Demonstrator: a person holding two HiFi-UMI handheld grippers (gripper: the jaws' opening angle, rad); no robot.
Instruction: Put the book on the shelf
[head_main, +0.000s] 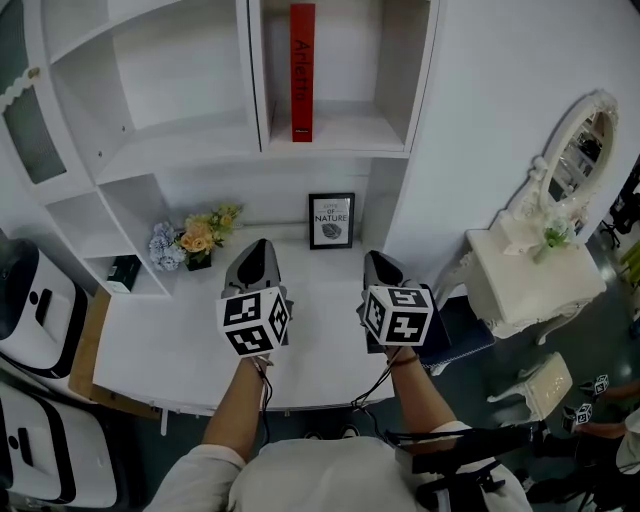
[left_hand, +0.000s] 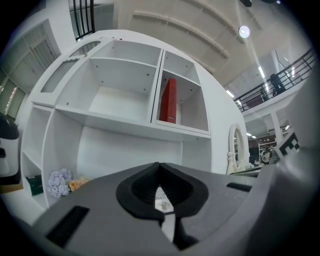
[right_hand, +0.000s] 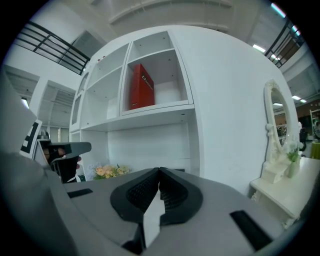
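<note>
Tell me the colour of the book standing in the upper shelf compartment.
The book is red, dark lettering down its spine; clearest in the head view.

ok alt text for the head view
A red book stands upright in a white shelf compartment. Below, the left gripper and right gripper, both shut, hover over a desk with a framed print and flowers.

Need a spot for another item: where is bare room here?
Free: the wide compartment left of the red book, and the desk in front of the flowers and framed picture. Crowded: the desk's back edge.
</note>
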